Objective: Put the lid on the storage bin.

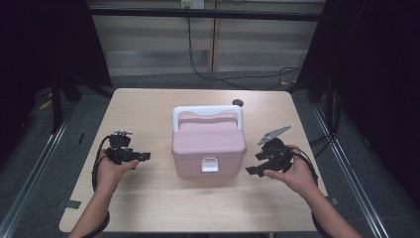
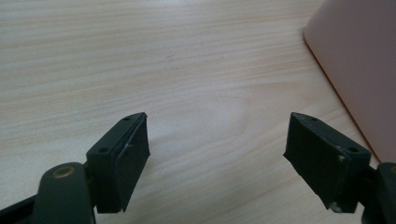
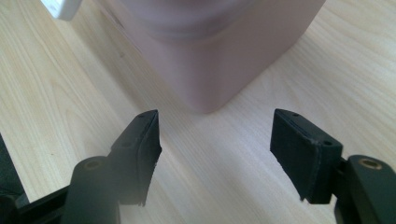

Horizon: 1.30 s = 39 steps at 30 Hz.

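Observation:
A pink lidded box (image 1: 208, 144) with a white handle (image 1: 208, 112) and a white front latch (image 1: 209, 164) stands in the middle of the wooden table (image 1: 163, 208). My left gripper (image 1: 143, 156) is held to the left of the box, open, with bare wood between its jaws (image 2: 215, 140); the box's side (image 2: 359, 70) shows at the right. My right gripper (image 1: 251, 171) is held at the box's right front corner, open. Its jaws point at the pink corner (image 3: 210, 79) without touching it (image 3: 215, 140).
A small dark round thing (image 1: 237, 103) lies at the table's far edge behind the box. Black cables (image 1: 218, 74) run across the floor beyond the table. Dark curtains hang at both sides.

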{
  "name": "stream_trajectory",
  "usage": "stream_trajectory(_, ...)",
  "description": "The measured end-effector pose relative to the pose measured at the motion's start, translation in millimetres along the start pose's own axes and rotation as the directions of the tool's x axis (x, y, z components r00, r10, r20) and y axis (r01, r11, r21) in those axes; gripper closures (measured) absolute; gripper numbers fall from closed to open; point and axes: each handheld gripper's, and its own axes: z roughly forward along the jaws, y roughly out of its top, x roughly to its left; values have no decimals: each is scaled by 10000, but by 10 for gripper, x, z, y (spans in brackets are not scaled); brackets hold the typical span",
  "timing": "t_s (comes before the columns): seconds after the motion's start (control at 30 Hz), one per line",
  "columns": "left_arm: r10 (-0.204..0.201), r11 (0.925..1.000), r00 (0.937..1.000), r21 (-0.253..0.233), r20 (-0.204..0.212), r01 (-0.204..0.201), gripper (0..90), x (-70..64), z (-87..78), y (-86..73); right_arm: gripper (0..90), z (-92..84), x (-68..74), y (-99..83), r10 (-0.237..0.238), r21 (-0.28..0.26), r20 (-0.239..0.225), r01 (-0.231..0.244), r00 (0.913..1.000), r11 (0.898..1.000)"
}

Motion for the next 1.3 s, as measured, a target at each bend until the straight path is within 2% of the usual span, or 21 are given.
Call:
stream_trajectory(0.43, 19, 10000, 10000, -56, 57, -18, 203, 57, -36, -78, 265, 46, -60, -195, -55, -263, 13, 55, 10000, 9996)
stream_trajectory(0.63, 73, 10000, 9999, -63, 72, -73, 200, 80, -50, -126, 253, 60, -103, -338, 226, -339, 13, -226, 9997, 9992)
stream_trajectory(0.67, 68, 10000, 9999, -49, 99, -67, 200, 79, -54, -131, 251, 73, -115, -365, 114, -337, 22, -114, 9999, 9994)
stream_trajectory(0.93, 312, 9995, 9995, -45, 81, -312, 196, 102, -63, -197, 236, 114, -186, -570, 392, -394, 159, -385, 9991, 9985)
stream_trajectory(1.3, 325, 9995, 9994, -33, 68, -325, 195, 132, -63, -276, 230, 157, -237, -759, 416, -421, 298, -403, 9987, 9983)
